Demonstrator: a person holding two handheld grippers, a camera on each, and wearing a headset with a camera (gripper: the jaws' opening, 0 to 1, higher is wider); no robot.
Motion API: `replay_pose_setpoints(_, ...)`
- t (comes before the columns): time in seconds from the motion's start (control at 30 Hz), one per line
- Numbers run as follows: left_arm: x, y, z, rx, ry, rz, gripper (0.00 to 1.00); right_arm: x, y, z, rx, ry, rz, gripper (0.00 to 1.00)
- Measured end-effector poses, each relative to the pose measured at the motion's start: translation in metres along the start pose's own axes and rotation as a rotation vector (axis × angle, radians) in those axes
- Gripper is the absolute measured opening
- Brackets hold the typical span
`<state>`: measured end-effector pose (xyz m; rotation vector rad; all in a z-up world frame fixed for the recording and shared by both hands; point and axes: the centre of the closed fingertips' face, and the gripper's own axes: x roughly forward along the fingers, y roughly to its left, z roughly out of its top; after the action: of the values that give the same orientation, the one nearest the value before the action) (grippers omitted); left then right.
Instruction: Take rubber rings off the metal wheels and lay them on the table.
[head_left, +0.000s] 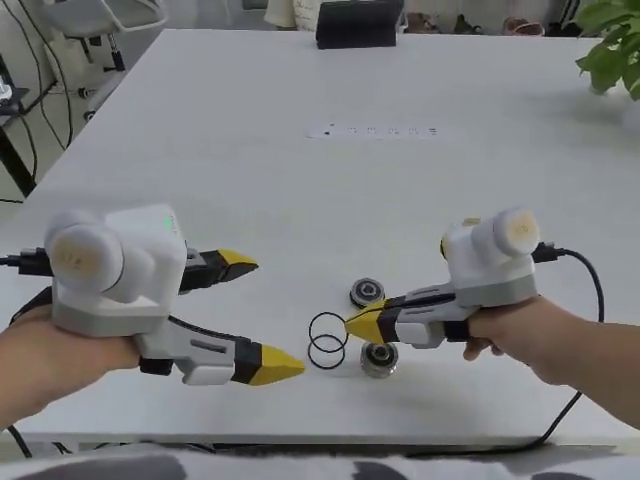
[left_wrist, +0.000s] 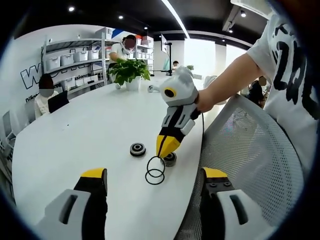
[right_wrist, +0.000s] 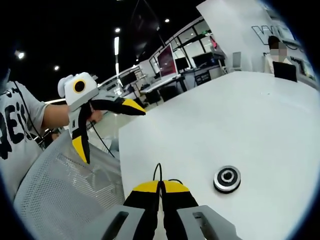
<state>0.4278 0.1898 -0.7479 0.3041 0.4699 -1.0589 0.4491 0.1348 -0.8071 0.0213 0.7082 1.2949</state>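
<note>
Two metal wheels lie near the table's front edge: one (head_left: 367, 292) farther back and one (head_left: 379, 358) nearer, under my right gripper. My right gripper (head_left: 352, 322) is shut on a thin black rubber ring (head_left: 327, 327), which rises from its closed tips (right_wrist: 160, 186) in the right gripper view. A second ring (head_left: 324, 352) lies flat on the table just in front of it, overlapping the held one. My left gripper (head_left: 272, 315) stands wide open to the left of the rings, holding nothing. The left gripper view shows both rings (left_wrist: 155, 167) and the wheels (left_wrist: 138, 149) (left_wrist: 170, 160).
The white table (head_left: 300, 180) stretches far back, with a small printed label (head_left: 372, 131) mid-table and a black object (head_left: 357, 28) at the far end. A plant (head_left: 615, 50) stands at the far right. A mesh chair (left_wrist: 250, 150) sits at the table's near edge.
</note>
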Motion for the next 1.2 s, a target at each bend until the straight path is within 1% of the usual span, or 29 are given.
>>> replay_pose_setpoints(0.03, -0.002, 0.001, -0.001, -0.005, -0.002, 0.005, 0.74, 0.003, 0.000, -0.003, -0.002, 0.020, -0.002, 0.00)
replay_pose_setpoints(0.1, -0.005, 0.003, -0.003, -0.010, -0.002, 0.010, 0.74, 0.008, 0.000, -0.007, -0.009, 0.042, -0.010, 0.00)
replay_pose_setpoints(0.27, -0.012, 0.004, -0.010, -0.018, 0.007, 0.018, 0.74, 0.015, -0.001, -0.011, -0.001, 0.068, -0.014, 0.00)
replay_pose_setpoints(0.37, -0.015, 0.004, -0.012, -0.023, 0.008, 0.022, 0.74, 0.018, -0.005, -0.017, -0.002, 0.104, -0.037, 0.00)
replay_pose_setpoints(0.53, -0.019, 0.006, -0.015, -0.026, 0.009, 0.029, 0.74, 0.020, -0.006, -0.021, -0.013, 0.134, -0.046, 0.00)
replay_pose_setpoints(0.6, -0.021, 0.006, -0.017, -0.026, 0.014, 0.031, 0.74, 0.020, -0.008, -0.022, -0.022, 0.147, -0.061, 0.00)
replay_pose_setpoints(0.77, -0.023, 0.008, -0.021, -0.035, 0.019, 0.034, 0.74, 0.022, -0.014, -0.024, -0.021, 0.161, -0.095, 0.00)
replay_pose_setpoints(1.0, -0.024, 0.008, -0.023, -0.040, 0.027, 0.032, 0.74, 0.024, -0.022, -0.029, -0.044, 0.193, -0.132, 0.00)
replay_pose_setpoints(1.1, -0.024, 0.008, -0.025, -0.044, 0.031, 0.031, 0.74, 0.023, -0.023, -0.029, -0.053, 0.199, -0.137, 0.00)
replay_pose_setpoints(1.2, -0.022, 0.007, -0.025, -0.048, 0.033, 0.026, 0.74, 0.022, -0.023, -0.028, -0.050, 0.191, -0.135, 0.03)
